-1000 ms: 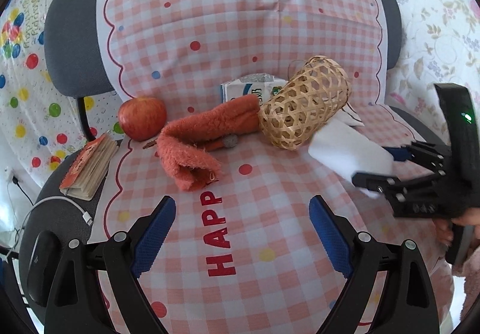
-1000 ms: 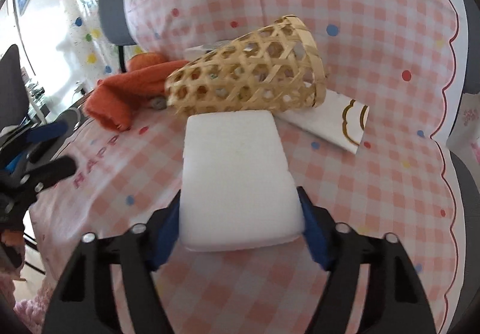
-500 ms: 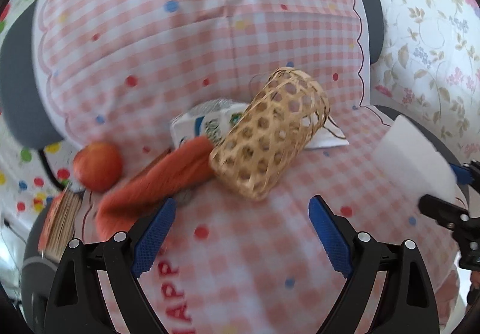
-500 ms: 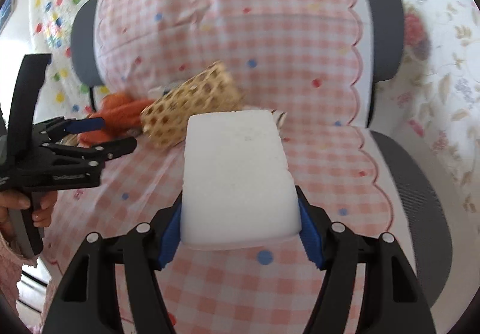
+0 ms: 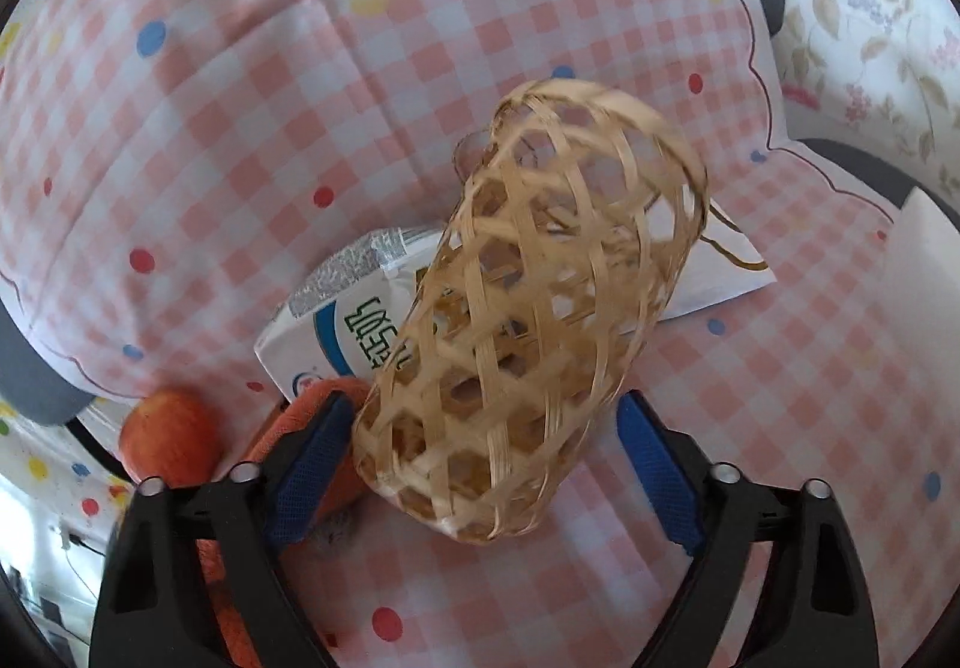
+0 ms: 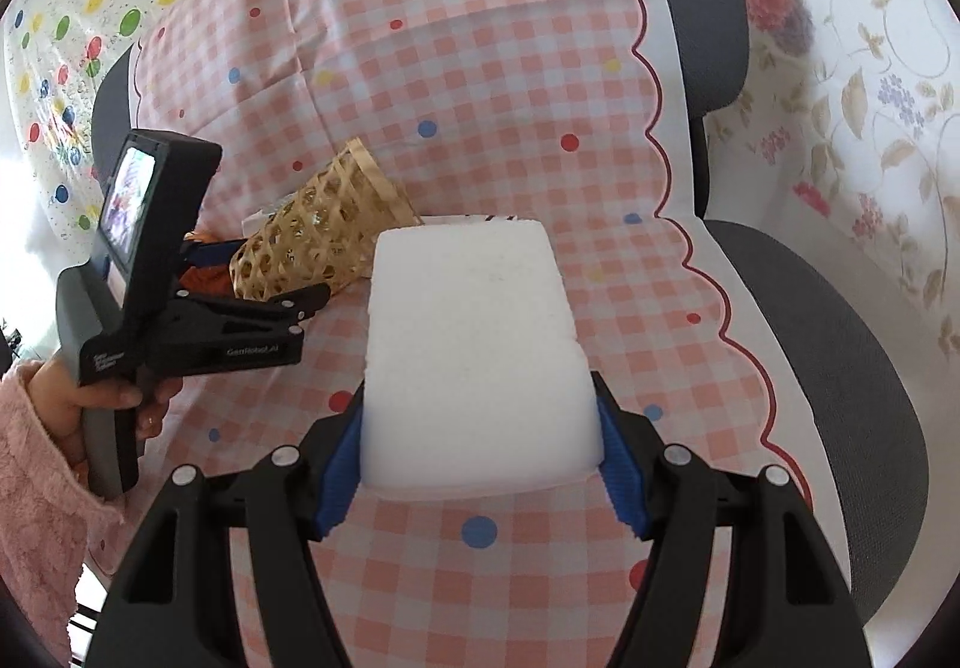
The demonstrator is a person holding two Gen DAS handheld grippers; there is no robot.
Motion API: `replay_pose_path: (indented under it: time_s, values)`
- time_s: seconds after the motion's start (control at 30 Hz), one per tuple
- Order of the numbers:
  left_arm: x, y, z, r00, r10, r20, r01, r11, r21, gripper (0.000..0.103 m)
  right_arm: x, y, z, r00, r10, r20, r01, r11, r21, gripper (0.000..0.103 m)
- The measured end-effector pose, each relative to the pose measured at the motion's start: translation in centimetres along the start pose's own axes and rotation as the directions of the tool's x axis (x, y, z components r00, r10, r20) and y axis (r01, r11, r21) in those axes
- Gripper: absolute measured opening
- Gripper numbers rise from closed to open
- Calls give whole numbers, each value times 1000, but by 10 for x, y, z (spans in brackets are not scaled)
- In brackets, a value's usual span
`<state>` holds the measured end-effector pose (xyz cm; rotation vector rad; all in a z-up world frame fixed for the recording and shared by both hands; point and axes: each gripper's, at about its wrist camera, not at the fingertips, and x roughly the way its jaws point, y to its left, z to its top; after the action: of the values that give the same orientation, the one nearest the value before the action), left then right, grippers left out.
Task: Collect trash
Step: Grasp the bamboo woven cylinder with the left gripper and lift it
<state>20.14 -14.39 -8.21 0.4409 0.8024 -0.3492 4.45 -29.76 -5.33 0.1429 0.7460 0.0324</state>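
A woven bamboo basket [image 5: 528, 308] lies on its side on the checked cloth of a chair seat. My left gripper [image 5: 480, 464] is open, with its blue pads on either side of the basket's closed base. It also shows in the right wrist view [image 6: 282, 272], next to the basket [image 6: 318, 230]. My right gripper [image 6: 474, 464] is shut on a white foam block [image 6: 474, 350] and holds it above the seat, to the right of the basket. The block's edge shows at the right of the left wrist view [image 5: 924, 260].
A milk carton [image 5: 348, 320] and a white paper packet [image 5: 714, 266] lie under and behind the basket. An orange cloth [image 5: 300, 428] and a red apple [image 5: 168, 440] lie to its left. The grey chair [image 6: 840, 320] has a backrest behind and an armrest on the right.
My left gripper has moved forward and its open pads now flank the basket's base. My right gripper has lifted the foam block up and away to the right.
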Motion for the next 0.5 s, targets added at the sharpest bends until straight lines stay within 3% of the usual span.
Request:
replay_pose_path:
  time_s: [0.13, 0.27, 0.5]
  values:
    - [-18, 12, -10, 997, -78, 13, 79, 991, -106, 79, -7, 1, -3, 1000, 2, 5, -2, 1000, 10, 66]
    - [-55, 22, -32, 987, -159, 33, 162, 963, -217, 79, -22, 7, -9, 1000, 14, 23, -14, 1000, 16, 66]
    - [-98, 20, -83, 986, -161, -30, 137, 910, -391, 80, -38, 24, -25, 999, 35, 14, -35, 999, 11, 66]
